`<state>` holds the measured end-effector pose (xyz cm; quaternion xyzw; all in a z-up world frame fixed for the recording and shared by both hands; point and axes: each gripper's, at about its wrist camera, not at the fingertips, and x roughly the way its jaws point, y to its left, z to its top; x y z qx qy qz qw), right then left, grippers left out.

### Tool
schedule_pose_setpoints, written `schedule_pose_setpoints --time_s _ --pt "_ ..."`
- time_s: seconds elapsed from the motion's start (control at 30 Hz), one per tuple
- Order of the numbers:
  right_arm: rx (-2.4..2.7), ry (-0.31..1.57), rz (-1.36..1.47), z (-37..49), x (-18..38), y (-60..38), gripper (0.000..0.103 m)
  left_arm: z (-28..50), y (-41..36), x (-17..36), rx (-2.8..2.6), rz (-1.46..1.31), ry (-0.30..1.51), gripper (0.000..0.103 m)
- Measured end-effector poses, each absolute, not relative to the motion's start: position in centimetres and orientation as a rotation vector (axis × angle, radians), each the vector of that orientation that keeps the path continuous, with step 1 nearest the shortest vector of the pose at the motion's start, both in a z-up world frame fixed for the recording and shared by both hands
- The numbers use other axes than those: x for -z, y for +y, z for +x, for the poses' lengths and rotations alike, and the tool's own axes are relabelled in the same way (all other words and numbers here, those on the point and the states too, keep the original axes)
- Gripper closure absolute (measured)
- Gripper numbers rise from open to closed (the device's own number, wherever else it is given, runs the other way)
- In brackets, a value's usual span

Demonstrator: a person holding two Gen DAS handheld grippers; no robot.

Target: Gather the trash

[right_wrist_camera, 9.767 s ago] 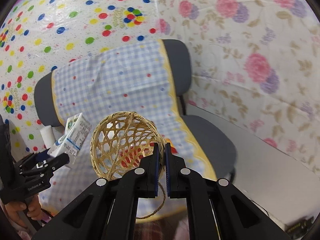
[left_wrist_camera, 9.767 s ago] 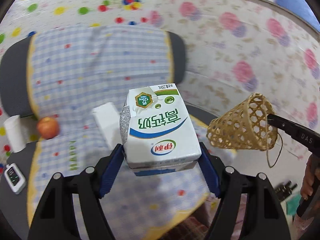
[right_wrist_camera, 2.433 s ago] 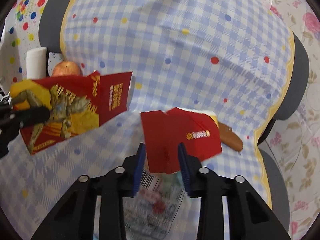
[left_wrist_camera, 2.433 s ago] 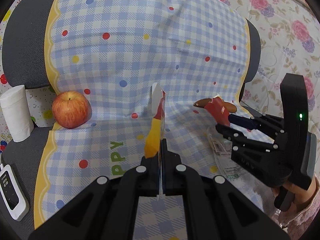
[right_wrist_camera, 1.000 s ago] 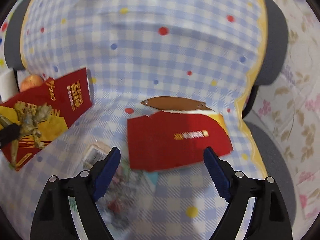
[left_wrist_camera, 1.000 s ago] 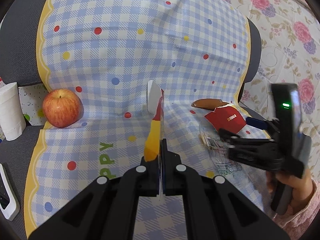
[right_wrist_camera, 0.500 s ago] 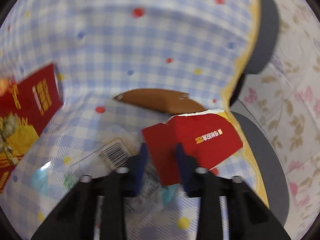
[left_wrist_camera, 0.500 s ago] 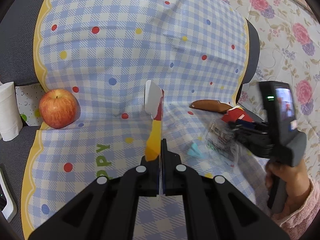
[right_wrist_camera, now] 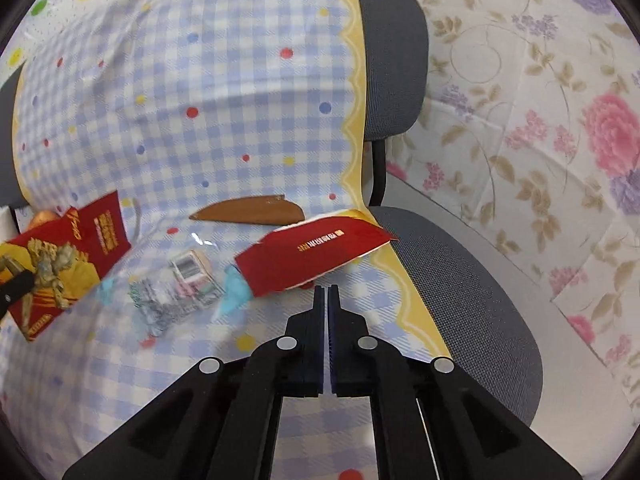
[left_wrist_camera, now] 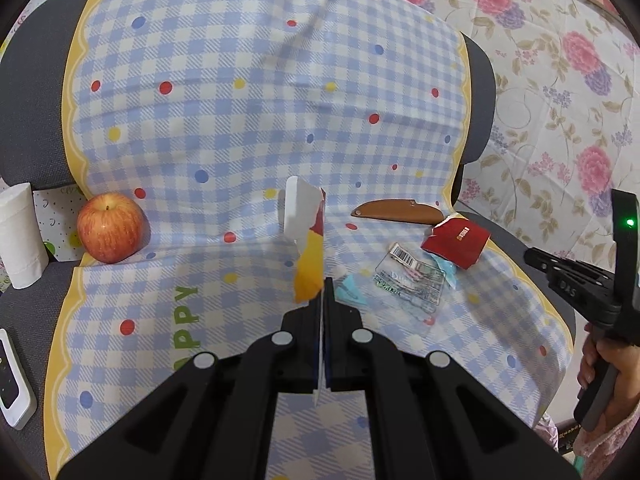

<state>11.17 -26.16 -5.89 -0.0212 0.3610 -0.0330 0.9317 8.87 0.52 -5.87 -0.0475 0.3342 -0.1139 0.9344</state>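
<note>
- Trash lies on a blue-and-white checked cloth (right_wrist_camera: pixel 224 92) draped over a grey chair (right_wrist_camera: pixel 464 280): a torn red card piece (right_wrist_camera: pixel 316 256) and, at its 9 o'clock, a crumpled clear plastic wrapper (right_wrist_camera: pixel 180 288).
- At 12 o'clock from the red piece lies a brown leaf-shaped sheath (right_wrist_camera: pixel 250 210).
- Right gripper (right_wrist_camera: pixel 325 294), at 6 o'clock from the red piece, holds nothing; its jaws, nearly together, have just been parting slightly.
- Left gripper (left_wrist_camera: pixel 323 284) is clamped on a red-and-yellow printed card (left_wrist_camera: pixel 310 252), held edge-on.
- At 9 o'clock sits a red apple (left_wrist_camera: pixel 110 227), then a white paper roll (left_wrist_camera: pixel 20 236).
</note>
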Motion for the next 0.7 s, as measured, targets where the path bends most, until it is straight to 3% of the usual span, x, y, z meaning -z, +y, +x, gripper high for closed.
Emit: schedule_pose_setpoints --time_s 0.03,0.1,0.37,0.57,0.7 --pt "0.070 0.747 -0.035 11.9 6.2 -26.3 0.057 9.0 0.4 6.0 0.228 -0.089 0.687 0.103" --pt "0.064 0.763 -0.002 13.7 7.0 -26.6 0.036 9.3 0.4 6.3 0.221 -0.084 0.699 0.103" --pt "0.075 0.933 0.264 18.2 11.1 -27.1 0.037 11.4 1.2 7.2 0.205 -0.077 0.737 0.103" --pt "0.103 0.936 0.292 21.7 11.4 -27.6 0.036 12.3 0.9 7.2 0.225 -0.072 0.745 0.103" --pt "0.083 0.909 0.278 24.4 11.2 -27.7 0.052 12.9 0.5 7.2 0.236 -0.060 0.752 0.103"
